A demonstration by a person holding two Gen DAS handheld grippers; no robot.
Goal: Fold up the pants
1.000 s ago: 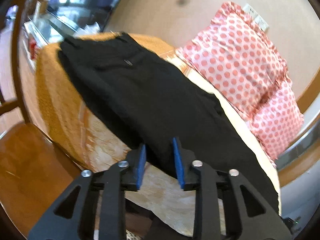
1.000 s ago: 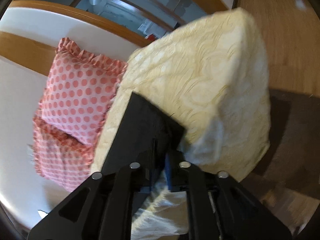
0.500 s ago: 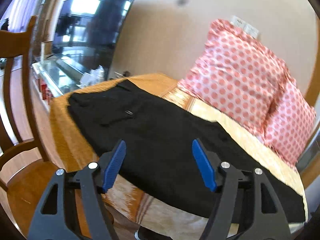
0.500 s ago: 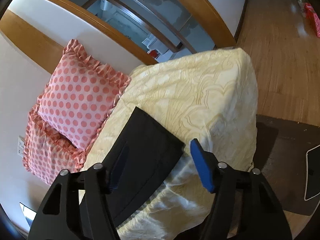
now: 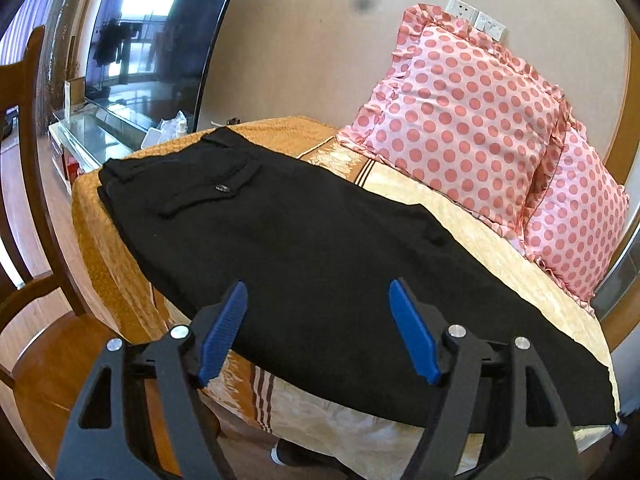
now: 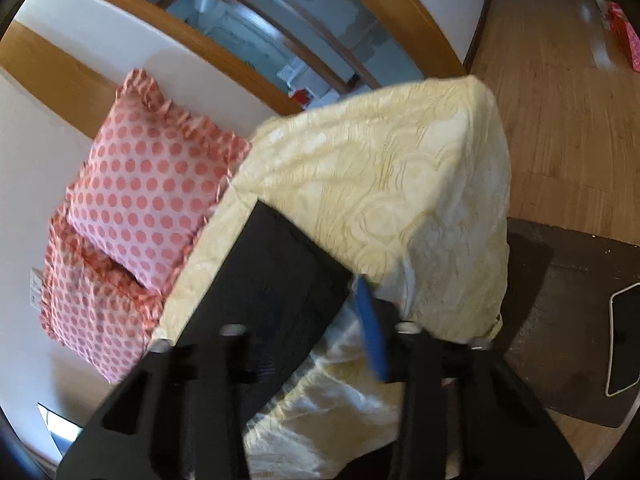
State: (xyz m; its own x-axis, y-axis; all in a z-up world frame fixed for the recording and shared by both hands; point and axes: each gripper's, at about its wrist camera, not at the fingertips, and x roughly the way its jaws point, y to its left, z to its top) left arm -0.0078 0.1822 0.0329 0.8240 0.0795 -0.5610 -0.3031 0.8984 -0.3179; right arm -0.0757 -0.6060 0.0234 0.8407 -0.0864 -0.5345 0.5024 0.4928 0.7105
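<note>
From my left wrist camera, a wooden chair (image 5: 24,184) stands at the far left, then a dark television (image 5: 156,40) above a glass-topped stand (image 5: 92,140). The black pants (image 5: 304,264) lie flat and lengthwise along the bed (image 5: 500,240), waistband and buttoned pocket toward the orange cover (image 5: 104,248) at the left, legs running right toward the near edge. My left gripper (image 5: 318,336) has its blue pads spread wide, hovering over the pants' near edge and pinching nothing. Right of that, two pink polka-dot pillows (image 5: 460,120) lean against the wall. On the right wrist camera, the same pillows (image 6: 152,192) sit at the left, then the leg end of the pants (image 6: 272,292) on the cream bedspread (image 6: 400,184). My right gripper (image 6: 320,340) is blurred, its fingers apart; one blue pad (image 6: 372,328) shows just right of the hem corner, the other is lost against the dark cloth. Wooden floor (image 6: 560,120) fills the right.
</note>
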